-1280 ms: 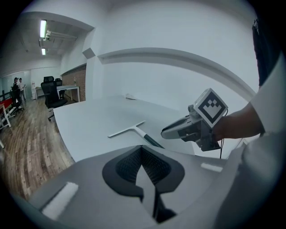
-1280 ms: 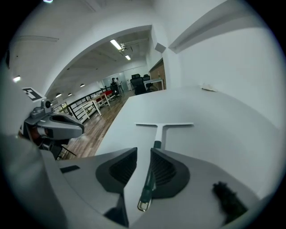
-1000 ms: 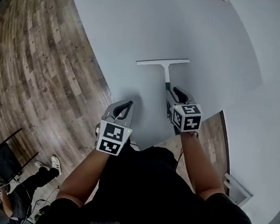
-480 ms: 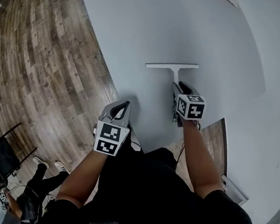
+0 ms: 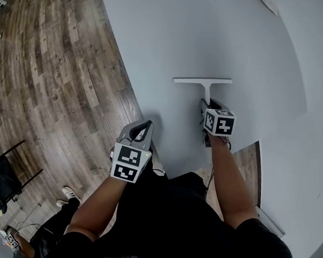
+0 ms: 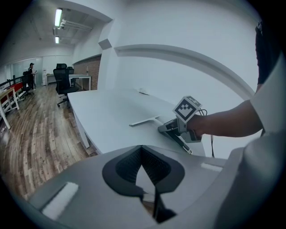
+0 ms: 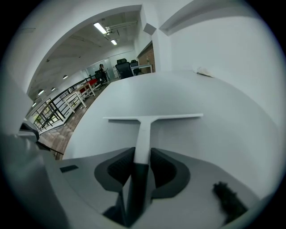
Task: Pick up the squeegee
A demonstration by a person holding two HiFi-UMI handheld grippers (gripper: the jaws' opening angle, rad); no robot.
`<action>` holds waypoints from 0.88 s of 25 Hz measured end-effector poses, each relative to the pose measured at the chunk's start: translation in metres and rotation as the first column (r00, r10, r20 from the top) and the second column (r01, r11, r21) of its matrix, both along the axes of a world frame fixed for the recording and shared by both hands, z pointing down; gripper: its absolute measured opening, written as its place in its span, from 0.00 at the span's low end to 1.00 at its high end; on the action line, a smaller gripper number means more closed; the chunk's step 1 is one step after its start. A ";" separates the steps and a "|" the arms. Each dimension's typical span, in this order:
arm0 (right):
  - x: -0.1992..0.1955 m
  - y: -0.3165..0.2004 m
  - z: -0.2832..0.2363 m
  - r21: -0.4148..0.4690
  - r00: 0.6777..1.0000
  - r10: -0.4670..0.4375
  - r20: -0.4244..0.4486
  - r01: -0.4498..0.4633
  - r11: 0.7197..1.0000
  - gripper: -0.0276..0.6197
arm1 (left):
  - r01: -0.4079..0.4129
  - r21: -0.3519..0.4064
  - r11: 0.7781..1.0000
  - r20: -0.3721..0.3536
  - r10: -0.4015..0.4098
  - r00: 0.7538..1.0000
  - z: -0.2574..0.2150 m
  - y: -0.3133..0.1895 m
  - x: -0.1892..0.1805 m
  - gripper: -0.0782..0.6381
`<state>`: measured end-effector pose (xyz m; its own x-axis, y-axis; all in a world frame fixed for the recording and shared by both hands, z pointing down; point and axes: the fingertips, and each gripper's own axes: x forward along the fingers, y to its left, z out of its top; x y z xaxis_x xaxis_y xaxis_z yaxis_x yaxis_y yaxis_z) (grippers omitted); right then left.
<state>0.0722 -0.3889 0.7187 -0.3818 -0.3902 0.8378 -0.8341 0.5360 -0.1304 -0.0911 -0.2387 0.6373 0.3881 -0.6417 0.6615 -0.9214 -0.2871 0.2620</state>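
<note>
Straddling the handle of the white T-shaped plastic squeegee (image 5: pixel 207 89), which lies flat on the pale grey tabletop (image 5: pixel 174 37) with its long blade across the far end, the right gripper (image 5: pixel 209 105) is seen with its jaws spread to either side. The pads sit close alongside the handle but are not judged to be pressing on it. In the right gripper view the squeegee (image 7: pixel 144 127) runs straight away from the jaws, white near the blade and dark where it passes between the pads, so the alignment is judged good. The step in hand is taken to be the grasp. The jaws are best lowered until the pads are level with the handle's sides, then closed squarely on the dark section (a pinch at the very end would likely let the blade droop). A lift should be begun only once the handle is firmly clamped, and it should be kept level so that the blade is not dragged. The left gripper (image 5: pixel 145 127) is held near the table's front edge, well apart from the squeegee, with its jaw tips meeting and nothing between them, and is best kept out of the way.
</note>
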 end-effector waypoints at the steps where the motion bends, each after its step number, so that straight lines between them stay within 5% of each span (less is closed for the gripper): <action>1: 0.000 0.000 0.000 -0.004 1.000 -0.002 -0.001 0.002 1.000 0.22 | 0.003 0.002 1.000 -0.002 -0.003 1.000 -0.001 0.001 0.000 0.12; 22: 0.008 -0.005 -0.011 -0.029 0.994 0.042 0.105 -0.039 0.999 0.19 | 0.060 0.123 0.991 0.061 -0.068 0.996 -0.060 0.020 0.012 0.12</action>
